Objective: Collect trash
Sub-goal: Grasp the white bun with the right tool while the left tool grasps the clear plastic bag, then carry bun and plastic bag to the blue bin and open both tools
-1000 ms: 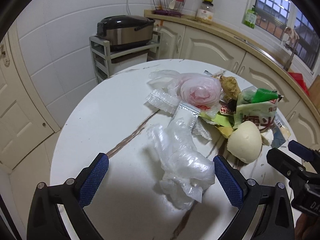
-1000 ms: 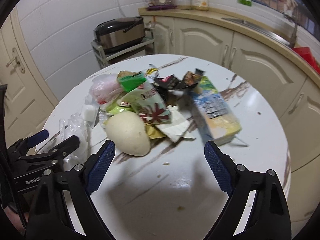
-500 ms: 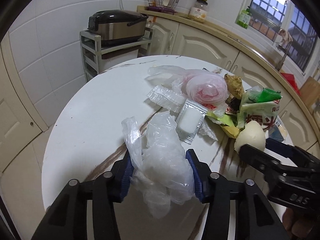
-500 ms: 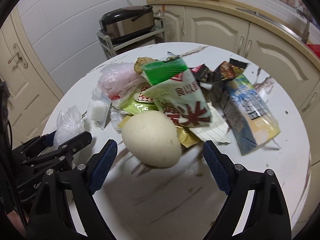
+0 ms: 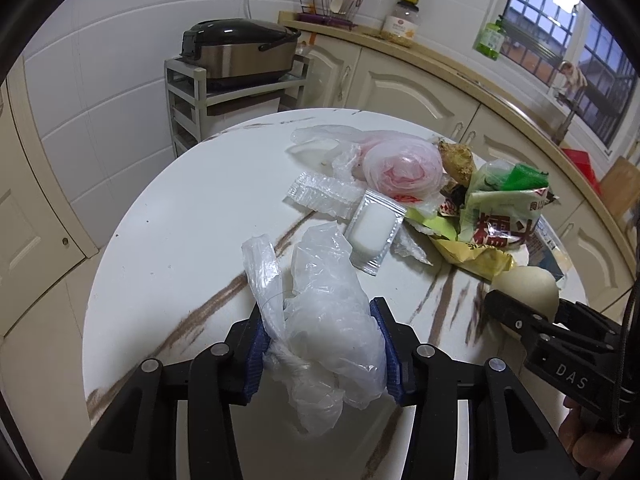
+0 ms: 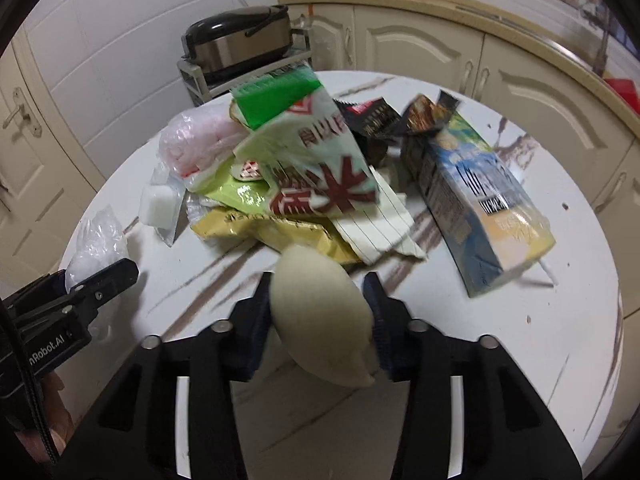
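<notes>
On the round white table (image 5: 180, 240), my left gripper (image 5: 320, 320) is shut on a crumpled clear plastic bag (image 5: 328, 300), both blue pads pressed into it. My right gripper (image 6: 318, 284) has a cream egg-shaped bun (image 6: 320, 320) between its pads; its jaws are closing and squeeze the bun from both sides. Behind them lies a heap of trash: a pink bag (image 5: 404, 164), a white sachet (image 5: 374, 228), a green-and-white rice packet (image 6: 316, 160), a gold wrapper (image 6: 272, 232), lined paper (image 6: 380, 224) and a blue-and-yellow carton (image 6: 480, 200).
A rice cooker (image 5: 236, 52) sits on a grey shelf unit beyond the table's far edge. Cream cabinets and a countertop (image 5: 440, 56) curve round the back and right. A door (image 6: 24, 128) stands at the left. The table's near and right parts are bare.
Both grippers went from wide open to closed: the left onto the clear plastic bag, then the right onto the cream bun. Both have moved in closer over the table.
</notes>
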Demonstrator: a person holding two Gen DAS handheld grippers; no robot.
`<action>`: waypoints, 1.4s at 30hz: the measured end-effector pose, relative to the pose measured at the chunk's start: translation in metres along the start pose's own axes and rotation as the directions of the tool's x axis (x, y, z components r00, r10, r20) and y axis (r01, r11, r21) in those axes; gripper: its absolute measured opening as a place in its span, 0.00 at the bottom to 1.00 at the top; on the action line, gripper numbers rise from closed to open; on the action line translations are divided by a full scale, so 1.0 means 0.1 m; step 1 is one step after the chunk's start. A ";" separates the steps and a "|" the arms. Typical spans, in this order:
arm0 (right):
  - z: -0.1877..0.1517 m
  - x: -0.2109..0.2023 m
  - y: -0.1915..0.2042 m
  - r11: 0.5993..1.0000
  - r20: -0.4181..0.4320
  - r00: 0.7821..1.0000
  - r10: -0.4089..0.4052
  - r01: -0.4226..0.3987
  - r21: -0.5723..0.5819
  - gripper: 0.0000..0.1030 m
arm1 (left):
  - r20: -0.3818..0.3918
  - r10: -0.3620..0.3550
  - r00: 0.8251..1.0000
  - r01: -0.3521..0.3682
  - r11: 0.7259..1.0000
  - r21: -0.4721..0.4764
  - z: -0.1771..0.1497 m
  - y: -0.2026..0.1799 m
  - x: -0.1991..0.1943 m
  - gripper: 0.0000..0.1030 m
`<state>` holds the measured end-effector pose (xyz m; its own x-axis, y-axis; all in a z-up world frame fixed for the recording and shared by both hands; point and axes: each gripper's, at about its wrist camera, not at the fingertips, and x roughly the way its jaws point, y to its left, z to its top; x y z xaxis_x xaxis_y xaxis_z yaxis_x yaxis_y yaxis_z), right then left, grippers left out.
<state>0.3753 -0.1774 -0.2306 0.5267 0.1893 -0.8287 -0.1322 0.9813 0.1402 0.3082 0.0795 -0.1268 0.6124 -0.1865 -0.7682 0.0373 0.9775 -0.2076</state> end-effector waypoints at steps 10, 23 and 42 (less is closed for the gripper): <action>-0.13 -0.11 -0.05 0.999 0.035 0.998 0.042 -0.042 -0.003 0.34 | 0.018 -0.019 1.000 0.018 0.999 0.034 -0.02 -0.17 -0.22 0.42; -0.30 -0.78 -0.72 0.979 0.172 0.974 0.149 -0.170 0.115 0.34 | 0.056 -0.079 0.995 0.069 0.984 0.164 -0.05 -1.01 -0.62 0.42; -1.12 -1.67 -3.39 0.873 0.213 0.958 -0.193 0.068 0.483 0.34 | -0.141 -0.320 0.937 0.344 0.778 0.525 -0.19 -3.87 0.00 0.42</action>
<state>0.2381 -0.5457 -0.1998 0.7090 -0.0005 -0.7052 0.3264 0.8867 0.3275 0.2787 -0.3011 -0.0581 0.4508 -0.5010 -0.7388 0.6546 0.7482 -0.1080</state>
